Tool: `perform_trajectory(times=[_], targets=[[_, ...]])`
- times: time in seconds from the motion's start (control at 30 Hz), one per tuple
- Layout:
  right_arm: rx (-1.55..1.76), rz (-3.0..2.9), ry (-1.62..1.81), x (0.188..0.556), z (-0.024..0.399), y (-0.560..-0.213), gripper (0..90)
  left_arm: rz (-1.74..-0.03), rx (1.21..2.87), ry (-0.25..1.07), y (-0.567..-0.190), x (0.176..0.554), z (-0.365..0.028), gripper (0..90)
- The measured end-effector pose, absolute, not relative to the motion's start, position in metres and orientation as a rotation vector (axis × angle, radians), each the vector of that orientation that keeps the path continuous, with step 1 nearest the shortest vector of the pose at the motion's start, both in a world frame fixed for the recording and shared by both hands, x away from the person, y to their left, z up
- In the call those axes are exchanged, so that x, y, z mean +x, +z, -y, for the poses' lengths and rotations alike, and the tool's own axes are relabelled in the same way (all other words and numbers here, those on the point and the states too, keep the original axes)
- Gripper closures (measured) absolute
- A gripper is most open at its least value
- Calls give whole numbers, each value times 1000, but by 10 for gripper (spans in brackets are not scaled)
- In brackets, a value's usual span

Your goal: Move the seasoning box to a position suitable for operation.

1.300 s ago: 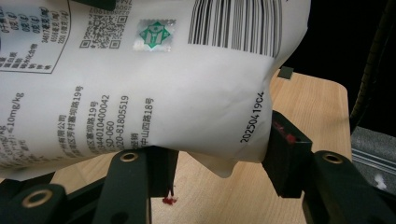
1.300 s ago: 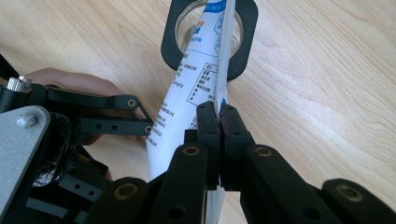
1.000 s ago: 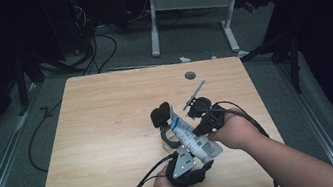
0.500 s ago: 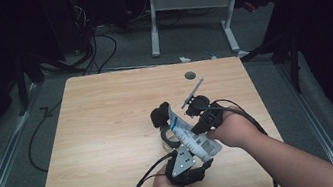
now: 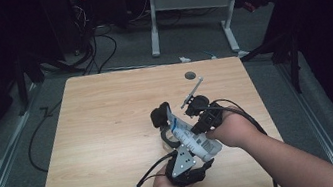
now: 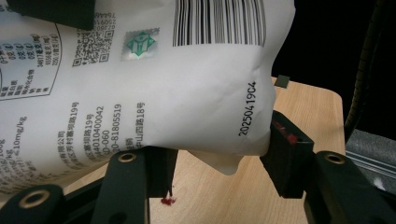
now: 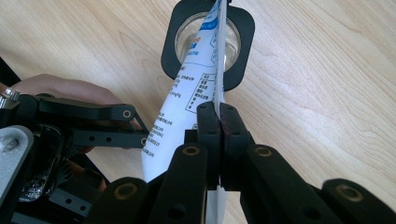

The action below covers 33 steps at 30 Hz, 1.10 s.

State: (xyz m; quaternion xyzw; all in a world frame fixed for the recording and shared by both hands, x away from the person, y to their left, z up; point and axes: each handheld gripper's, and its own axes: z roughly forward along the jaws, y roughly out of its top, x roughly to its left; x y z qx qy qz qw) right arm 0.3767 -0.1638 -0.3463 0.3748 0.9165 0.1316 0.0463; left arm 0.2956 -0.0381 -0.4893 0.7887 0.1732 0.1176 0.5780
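Observation:
A white pouch [image 5: 187,134] with blue print and a barcode is held tilted above the table between both grippers. My left gripper [image 5: 192,146] comes up from the near edge, and its jaws are closed on the pouch's fat lower body [image 6: 163,84]. My right gripper [image 7: 217,122] is shut on the pouch's thin flat edge [image 7: 187,107]. The pouch's upper tip hangs over the mouth of a clear glass in a square black holder [image 7: 208,35], which stands on the table [image 5: 160,117]. I cannot tell whether the tip touches the glass.
The wooden table [image 5: 109,128] has a round cable hole [image 5: 190,75] near its far edge. A thin grey rod [image 5: 192,92] sticks out just beyond the right gripper. Cables trail off the near edge. Desk legs and cords stand on the dark floor beyond.

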Motion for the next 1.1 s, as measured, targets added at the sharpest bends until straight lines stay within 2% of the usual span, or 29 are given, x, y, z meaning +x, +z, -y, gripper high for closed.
perform_trajectory(times=[1.1], targets=[[1132, -2799, 399, 378, 162, -345, 897, -401, 1838, 290, -489, 296, 37, 507]])
